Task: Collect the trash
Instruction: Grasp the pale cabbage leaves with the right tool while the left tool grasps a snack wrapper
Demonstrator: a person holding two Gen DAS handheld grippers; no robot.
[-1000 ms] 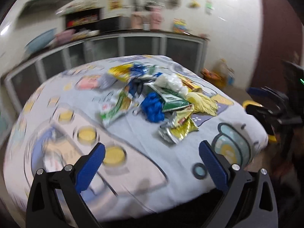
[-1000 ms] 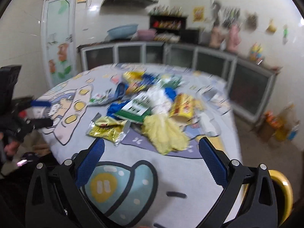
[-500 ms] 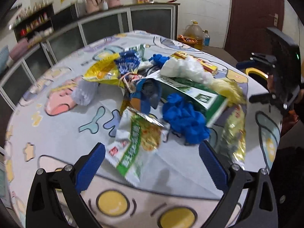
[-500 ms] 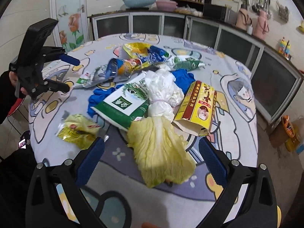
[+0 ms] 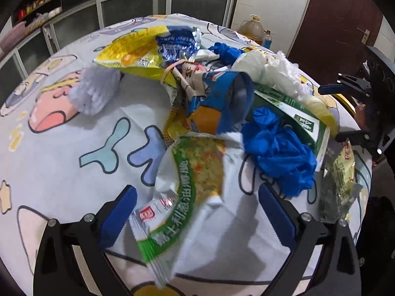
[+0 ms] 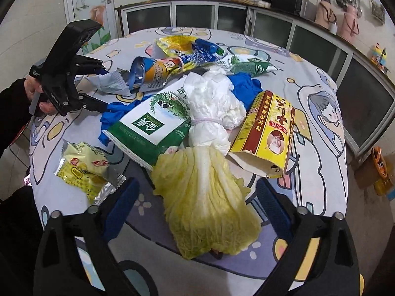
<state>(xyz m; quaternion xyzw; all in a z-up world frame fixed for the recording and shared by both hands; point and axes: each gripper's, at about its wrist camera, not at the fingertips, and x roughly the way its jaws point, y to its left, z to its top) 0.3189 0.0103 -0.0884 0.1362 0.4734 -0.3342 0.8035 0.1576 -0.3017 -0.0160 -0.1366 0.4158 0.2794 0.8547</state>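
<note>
Trash is piled on a round table under a cartoon cloth (image 5: 61,148). My left gripper (image 5: 197,212) is open, its blue pads either side of a green and white snack wrapper (image 5: 187,185) without touching it. Crumpled blue gloves (image 5: 279,155) and a blue and orange wrapper (image 5: 217,98) lie just beyond. My right gripper (image 6: 196,208) straddles a yellow cabbage leaf (image 6: 209,197). Its jaws are closing, but the pads stand clear of the leaf. Behind the leaf lie a tied white plastic bag (image 6: 212,103), a green and white bag (image 6: 153,128) and a yellow carton (image 6: 266,133).
A yellow snack packet (image 6: 81,170) lies near the table edge beside my right gripper. A yellow bag (image 5: 133,54) and a grey foam net (image 5: 93,91) lie at the far side. Cabinets (image 6: 321,39) ring the room. An oil bottle (image 5: 251,28) stands by the brown door (image 5: 340,24).
Both grippers came in closer and tipped down over the pile. The left one now frames the green and white wrapper, and the right one frames the cabbage leaf with slightly narrower jaws.
</note>
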